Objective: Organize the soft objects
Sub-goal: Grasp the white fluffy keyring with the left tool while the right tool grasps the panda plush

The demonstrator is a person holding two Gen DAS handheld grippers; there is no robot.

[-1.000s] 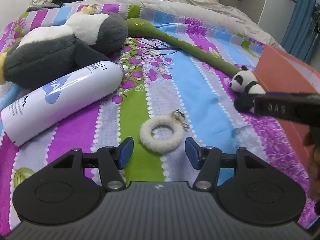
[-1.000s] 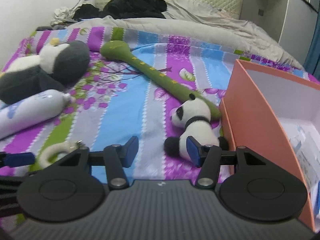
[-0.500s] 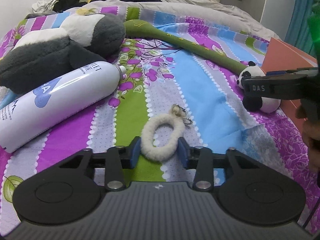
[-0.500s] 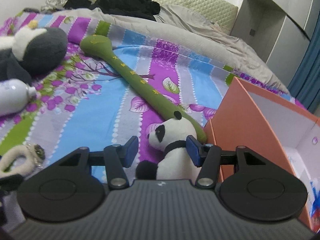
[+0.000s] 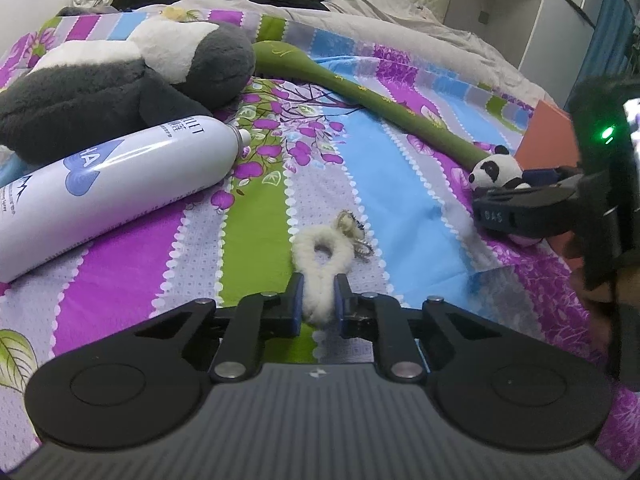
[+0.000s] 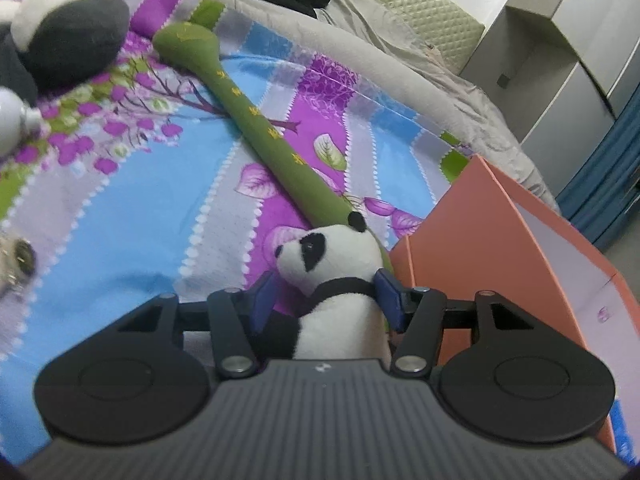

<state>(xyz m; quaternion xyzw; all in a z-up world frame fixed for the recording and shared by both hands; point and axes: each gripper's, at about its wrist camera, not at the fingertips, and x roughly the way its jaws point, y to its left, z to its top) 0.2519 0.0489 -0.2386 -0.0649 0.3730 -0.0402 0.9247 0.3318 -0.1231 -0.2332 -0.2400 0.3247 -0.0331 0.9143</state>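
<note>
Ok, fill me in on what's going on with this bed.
A person is tidying soft things on the bed with two handheld grippers. The left gripper is shut on a fluffy white ring. The right gripper sits around a small panda toy at its neck, beside the orange box; its right finger touches, the left looks apart.

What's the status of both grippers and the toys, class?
Left gripper shut on fluffy ring. Right gripper around panda, not clamped. Box just right of panda; green stick behind.
</note>
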